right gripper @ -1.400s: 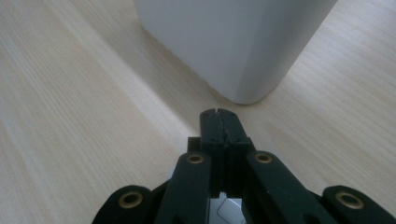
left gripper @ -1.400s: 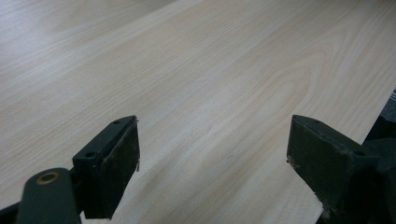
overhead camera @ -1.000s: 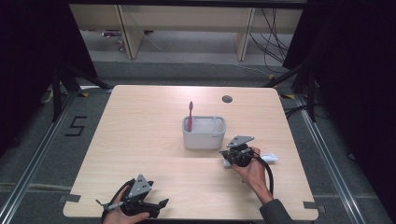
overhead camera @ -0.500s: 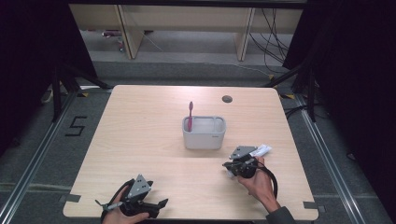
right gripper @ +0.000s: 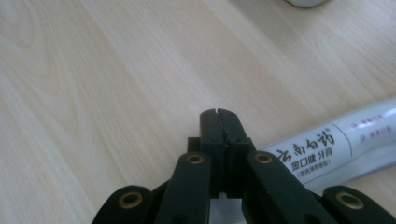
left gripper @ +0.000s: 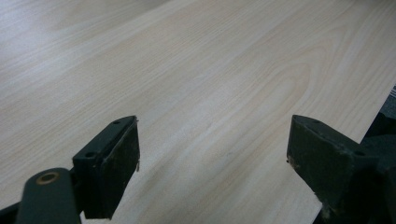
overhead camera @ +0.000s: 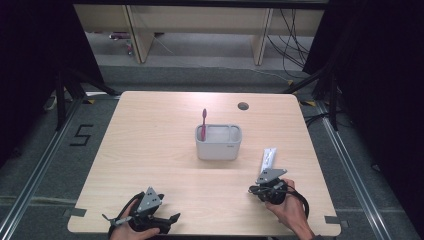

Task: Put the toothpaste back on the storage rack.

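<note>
A white toothpaste tube [overhead camera: 268, 159] [right gripper: 336, 144] with dark lettering lies flat on the wooden table [overhead camera: 150, 150], right of a grey two-compartment holder [overhead camera: 218, 145]. A pink toothbrush [overhead camera: 203, 122] stands upright in the holder's left compartment. My right gripper [overhead camera: 256, 190] [right gripper: 218, 114] rests near the front right edge, jaws pressed together and nothing visible at their tips. The tube runs along its right side and passes under it. My left gripper [overhead camera: 172, 219] [left gripper: 212, 154] sits at the front left edge, jaws wide apart over bare wood.
A round cable hole [overhead camera: 243, 106] sits near the table's far edge. The holder's rim [right gripper: 306, 2] peeks in at the top of the right gripper view. Dark floor and metal frame rails surround the table.
My right gripper has drawn back from beside the holder toward the table's front edge. The toothpaste tube now lies just ahead of it. The left gripper has stayed put.
</note>
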`<action>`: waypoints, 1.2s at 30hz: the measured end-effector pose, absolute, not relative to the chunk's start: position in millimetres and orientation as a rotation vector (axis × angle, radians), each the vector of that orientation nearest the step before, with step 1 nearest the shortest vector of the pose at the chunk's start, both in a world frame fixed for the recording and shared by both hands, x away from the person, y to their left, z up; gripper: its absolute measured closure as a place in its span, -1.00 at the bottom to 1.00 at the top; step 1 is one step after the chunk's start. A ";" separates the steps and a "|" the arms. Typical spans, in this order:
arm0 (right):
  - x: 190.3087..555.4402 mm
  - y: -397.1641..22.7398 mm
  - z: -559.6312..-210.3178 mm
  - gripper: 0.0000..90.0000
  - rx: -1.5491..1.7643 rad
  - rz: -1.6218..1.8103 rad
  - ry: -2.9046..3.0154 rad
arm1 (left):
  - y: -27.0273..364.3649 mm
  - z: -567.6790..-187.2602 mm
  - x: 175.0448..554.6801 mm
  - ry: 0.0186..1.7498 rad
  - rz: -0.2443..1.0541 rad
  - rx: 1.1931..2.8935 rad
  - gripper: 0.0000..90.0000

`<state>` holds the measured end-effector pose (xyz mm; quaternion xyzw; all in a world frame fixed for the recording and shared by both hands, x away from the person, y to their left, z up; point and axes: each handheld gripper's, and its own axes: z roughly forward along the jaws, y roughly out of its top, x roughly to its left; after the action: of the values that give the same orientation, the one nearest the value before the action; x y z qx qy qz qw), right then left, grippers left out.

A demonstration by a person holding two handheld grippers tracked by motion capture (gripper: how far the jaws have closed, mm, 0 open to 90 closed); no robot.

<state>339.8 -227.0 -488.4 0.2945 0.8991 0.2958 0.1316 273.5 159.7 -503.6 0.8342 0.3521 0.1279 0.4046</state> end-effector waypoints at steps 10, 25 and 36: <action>324.9 -262.9 -488.5 1.00 0.918 0.844 2.583 | 159.2 -503.9 273.4 0.889 0.321 2.106 -0.63; 319.2 -300.6 -490.0 1.00 1.018 0.824 2.514 | 158.1 -504.5 273.3 0.900 0.324 2.097 -0.63; 318.9 -295.7 -474.6 0.96 0.992 0.820 2.485 | 159.1 -504.9 274.5 0.894 0.333 2.107 -0.63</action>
<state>318.9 -295.7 -474.6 0.3492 0.8749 0.2888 0.1709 274.5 159.1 -504.9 0.8338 0.3539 0.1316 0.4027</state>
